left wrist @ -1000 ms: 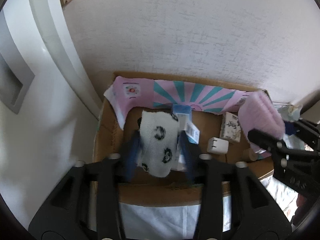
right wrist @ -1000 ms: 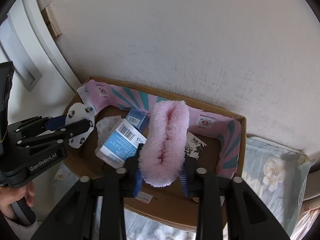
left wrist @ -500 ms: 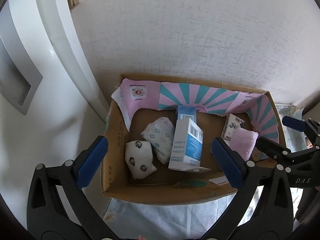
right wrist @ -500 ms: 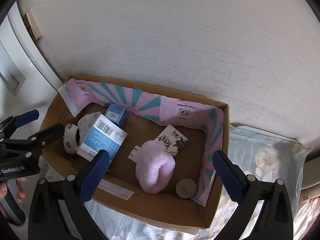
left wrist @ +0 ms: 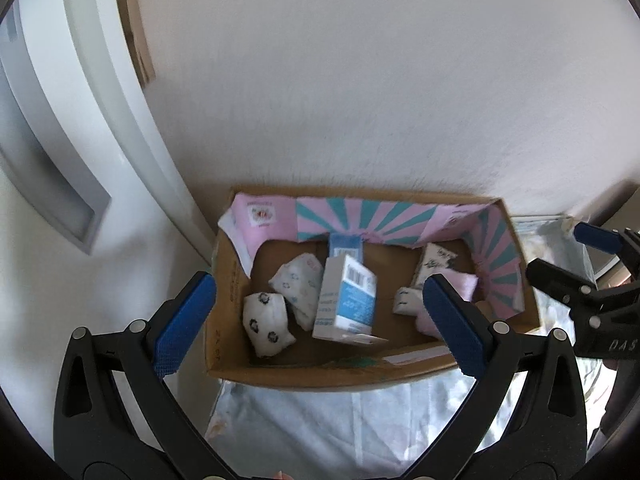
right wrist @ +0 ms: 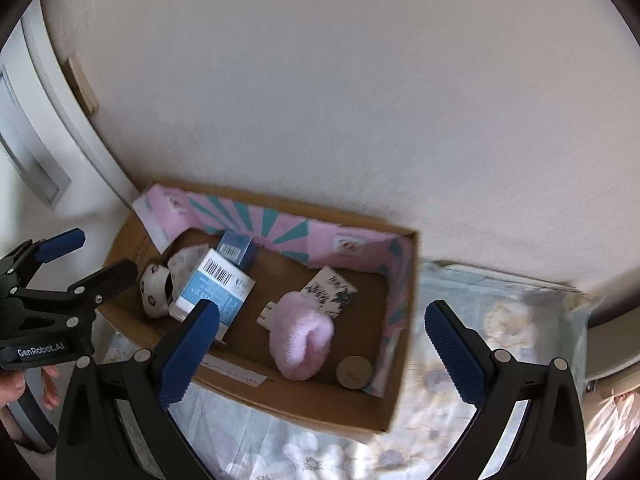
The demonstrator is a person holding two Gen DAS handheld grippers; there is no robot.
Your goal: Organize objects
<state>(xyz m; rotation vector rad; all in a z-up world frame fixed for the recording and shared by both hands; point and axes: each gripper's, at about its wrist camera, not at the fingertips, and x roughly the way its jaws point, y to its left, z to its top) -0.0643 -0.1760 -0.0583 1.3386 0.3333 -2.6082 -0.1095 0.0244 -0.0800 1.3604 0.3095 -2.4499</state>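
The white rolled sock with black panda-like spots (left wrist: pixel 267 321) lies at the lower left of the open brown cardboard box with a pink-and-teal striped lining (left wrist: pixel 304 374), and the fluffy pink rolled sock (right wrist: pixel 301 340) lies right of centre on the box floor, so both soft items look already put away. Neither is held: the left gripper (left wrist: pixel 316 325) and the right gripper (right wrist: pixel 324 349) each hover above the box with their blue-padded jaws spread wide and nothing between them.

Between the two socks a white-and-blue carton with a barcode (right wrist: pixel 214 290) lies tilted, leaning against a smaller dark blue box (right wrist: pixel 237 249) at the back wall. A pale patterned fabric bundle (left wrist: pixel 298 284) touches the spotted sock. A white packet with black drawings (right wrist: pixel 329 289) sits just behind the pink sock, and a round tan disc (right wrist: pixel 354 372) lies beside it in the lower right corner.

The box stands on a pale floral cloth (right wrist: pixel 472 320), close against a white textured wall (right wrist: pixel 320 100), which would likely crowd any reach from behind.
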